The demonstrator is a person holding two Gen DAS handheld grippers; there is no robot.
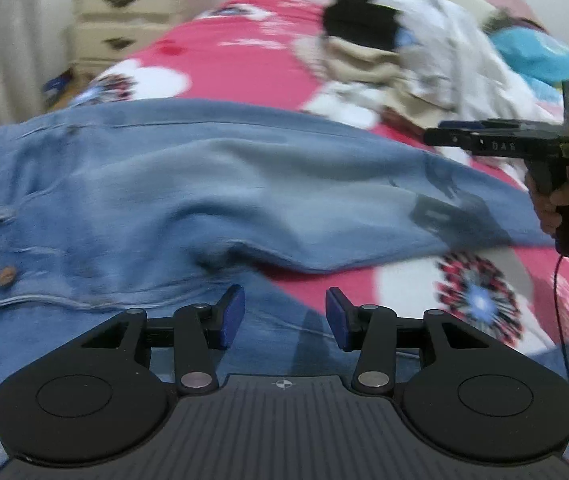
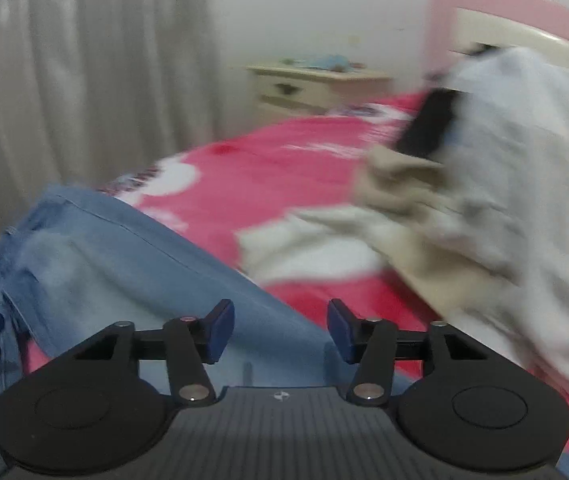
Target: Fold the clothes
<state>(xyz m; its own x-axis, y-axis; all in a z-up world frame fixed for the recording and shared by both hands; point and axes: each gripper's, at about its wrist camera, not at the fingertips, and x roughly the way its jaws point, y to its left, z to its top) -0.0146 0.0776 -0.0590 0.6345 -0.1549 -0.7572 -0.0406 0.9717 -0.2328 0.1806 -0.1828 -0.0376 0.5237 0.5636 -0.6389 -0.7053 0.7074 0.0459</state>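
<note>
Light blue jeans (image 1: 204,184) lie folded across the pink bedspread (image 1: 224,52), their copper buttons at the left edge. My left gripper (image 1: 285,316) hovers just over the near denim, open, with nothing between its blue pads. At the right edge a hand holds my right gripper (image 1: 434,136) side-on above the far end of the jeans. In the right wrist view the right gripper (image 2: 280,332) is open and empty over the jeans (image 2: 104,260), and the picture is blurred.
A heap of white, beige and black clothes (image 1: 404,52) lies at the head of the bed, also seen as the heap (image 2: 484,200). A turquoise garment (image 1: 540,56) lies behind it. A cream nightstand (image 1: 132,20) and curtain (image 2: 64,80) stand beyond the bed's far side.
</note>
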